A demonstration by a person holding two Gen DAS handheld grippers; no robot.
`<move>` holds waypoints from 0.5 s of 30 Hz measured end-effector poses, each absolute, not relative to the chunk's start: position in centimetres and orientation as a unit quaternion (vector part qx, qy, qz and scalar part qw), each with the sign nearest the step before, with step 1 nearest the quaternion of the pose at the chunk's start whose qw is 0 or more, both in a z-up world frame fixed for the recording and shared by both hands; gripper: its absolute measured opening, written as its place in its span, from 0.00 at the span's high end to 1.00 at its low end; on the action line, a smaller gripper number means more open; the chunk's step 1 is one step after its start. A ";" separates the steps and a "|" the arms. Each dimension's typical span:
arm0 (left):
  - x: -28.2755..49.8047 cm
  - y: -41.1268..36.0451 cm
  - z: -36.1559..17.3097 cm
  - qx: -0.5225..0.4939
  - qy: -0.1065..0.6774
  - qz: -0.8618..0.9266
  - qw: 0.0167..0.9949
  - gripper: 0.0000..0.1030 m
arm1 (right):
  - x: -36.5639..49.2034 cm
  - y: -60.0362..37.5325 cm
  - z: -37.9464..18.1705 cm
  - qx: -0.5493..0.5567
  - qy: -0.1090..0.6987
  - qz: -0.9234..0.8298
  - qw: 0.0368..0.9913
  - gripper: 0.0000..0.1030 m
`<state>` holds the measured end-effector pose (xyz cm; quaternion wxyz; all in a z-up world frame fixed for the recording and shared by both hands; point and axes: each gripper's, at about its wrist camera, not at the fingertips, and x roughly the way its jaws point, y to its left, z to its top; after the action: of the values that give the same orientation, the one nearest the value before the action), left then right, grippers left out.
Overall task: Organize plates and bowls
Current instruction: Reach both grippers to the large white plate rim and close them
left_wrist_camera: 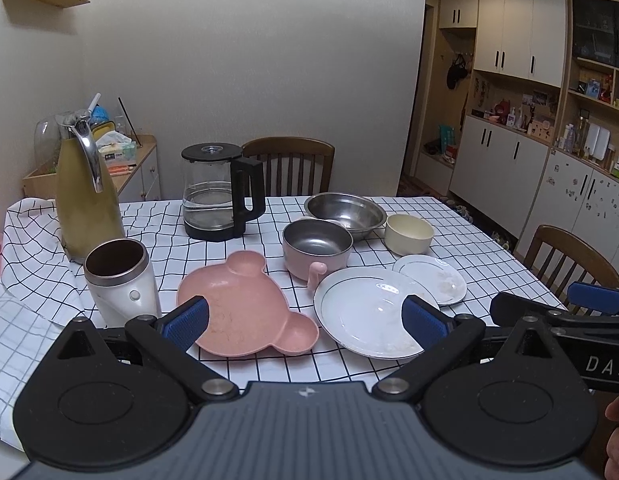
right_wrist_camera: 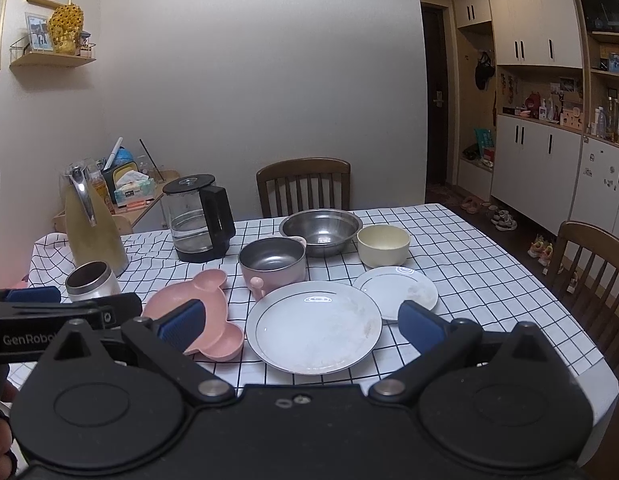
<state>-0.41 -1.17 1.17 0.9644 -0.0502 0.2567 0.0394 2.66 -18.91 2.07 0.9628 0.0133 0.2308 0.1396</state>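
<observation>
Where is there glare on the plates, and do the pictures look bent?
Left wrist view: a lamp glint on the big white plate; the checked cloth lines bow outward. Right wrist view: glints on the big plate and the small plate.

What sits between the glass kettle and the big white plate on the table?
The pink bowl with a handle sits between the glass kettle and the big white plate; the right wrist view shows it most clearly.

Dim ceiling light, sharp, fisheye-bent edges
</observation>
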 end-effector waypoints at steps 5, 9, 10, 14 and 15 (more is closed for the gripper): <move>0.6 -1.8 0.9 -0.040 0.266 0.040 0.962 0.00 | 3.2 -19.1 1.9 0.007 0.234 0.134 0.963 0.00; 1.9 -2.2 0.2 -0.038 0.279 0.045 0.959 0.00 | 4.5 -19.5 1.5 0.008 0.244 0.131 0.961 0.00; 2.4 -2.3 0.0 -0.040 0.282 0.046 0.958 0.00 | 4.9 -19.6 1.3 0.007 0.247 0.130 0.960 0.00; 4.7 -2.7 -1.3 -0.052 0.306 0.051 0.949 0.00 | 7.1 -20.2 0.3 -0.001 0.261 0.133 0.956 0.00; 5.4 -2.8 -1.8 -0.056 0.314 0.052 0.947 0.00 | 7.8 -20.3 0.1 -0.004 0.269 0.135 0.954 0.00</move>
<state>5.43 -2.80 -1.75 0.9465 -0.0558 0.3136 0.0516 7.85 -20.35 0.05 0.9536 -0.0043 0.2688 0.1353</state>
